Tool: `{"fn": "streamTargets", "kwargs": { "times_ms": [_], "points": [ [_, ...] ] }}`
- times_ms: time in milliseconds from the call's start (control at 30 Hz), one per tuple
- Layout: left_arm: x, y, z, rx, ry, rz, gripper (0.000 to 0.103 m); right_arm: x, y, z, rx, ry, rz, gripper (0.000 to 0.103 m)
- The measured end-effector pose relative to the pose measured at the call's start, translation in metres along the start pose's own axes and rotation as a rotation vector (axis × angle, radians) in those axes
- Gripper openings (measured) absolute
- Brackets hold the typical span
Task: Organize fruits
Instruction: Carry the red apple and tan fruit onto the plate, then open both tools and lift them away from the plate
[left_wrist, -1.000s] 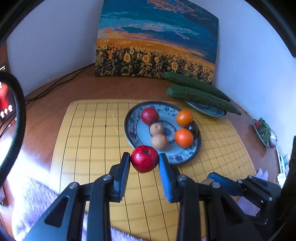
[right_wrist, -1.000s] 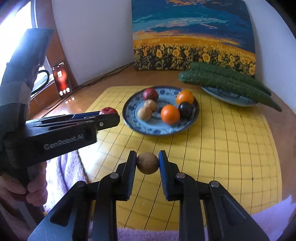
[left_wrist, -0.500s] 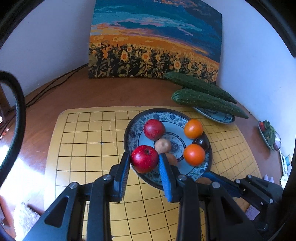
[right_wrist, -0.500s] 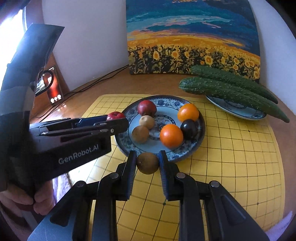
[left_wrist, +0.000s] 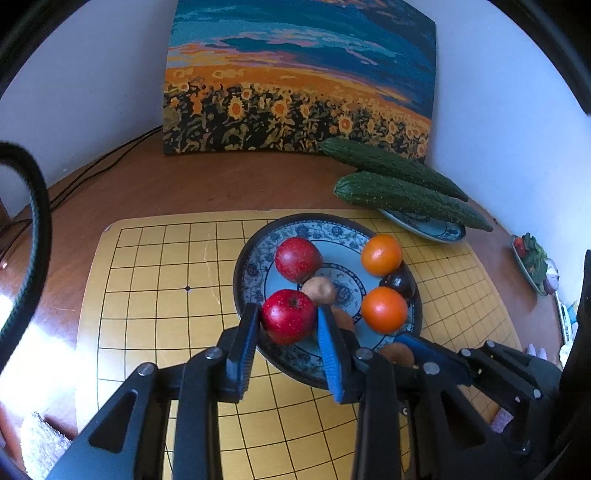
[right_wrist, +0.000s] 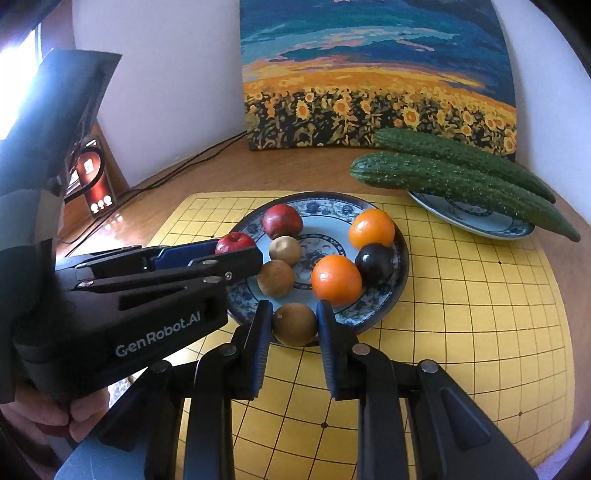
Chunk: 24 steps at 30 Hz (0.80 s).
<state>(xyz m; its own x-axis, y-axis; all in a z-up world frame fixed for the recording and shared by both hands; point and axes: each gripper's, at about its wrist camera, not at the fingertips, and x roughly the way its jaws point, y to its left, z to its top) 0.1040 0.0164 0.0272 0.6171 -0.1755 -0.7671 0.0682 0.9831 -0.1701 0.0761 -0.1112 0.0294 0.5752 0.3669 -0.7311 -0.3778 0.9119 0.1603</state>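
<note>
A red apple (left_wrist: 289, 320) is being held clamped in the left gripper (left_wrist: 286, 332) over the plate's (left_wrist: 255, 271) near-left rim, for setting beside the other apple (left_wrist: 297, 259). A brown fruit (right_wrist: 294, 324) is being gripped by the right gripper (right_wrist: 294, 330) at the near rim.

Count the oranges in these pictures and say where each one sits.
2, both on the blue patterned plate: one orange toward the back right, the other orange nearer the front. None seems hidden.
</note>
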Motion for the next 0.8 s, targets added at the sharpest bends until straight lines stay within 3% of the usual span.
{"fn": "streamTargets", "kwargs": {
  "times_ms": [167, 267, 800],
  "points": [
    [-0.001, -0.001, 0.000, 0.002, 0.002, 0.007, 0.033, -0.002, -0.003, -0.001, 0.013, -0.012, 0.003, 0.032],
    [-0.004, -0.002, 0.000, 0.006, -0.007, 0.011, 0.039, -0.003, -0.005, -0.001, 0.018, -0.017, 0.002, 0.036],
    [-0.039, -0.014, -0.013, -0.002, -0.039, 0.023, 0.051, -0.025, -0.014, -0.012, 0.046, -0.031, -0.018, 0.042]
  ]
}}
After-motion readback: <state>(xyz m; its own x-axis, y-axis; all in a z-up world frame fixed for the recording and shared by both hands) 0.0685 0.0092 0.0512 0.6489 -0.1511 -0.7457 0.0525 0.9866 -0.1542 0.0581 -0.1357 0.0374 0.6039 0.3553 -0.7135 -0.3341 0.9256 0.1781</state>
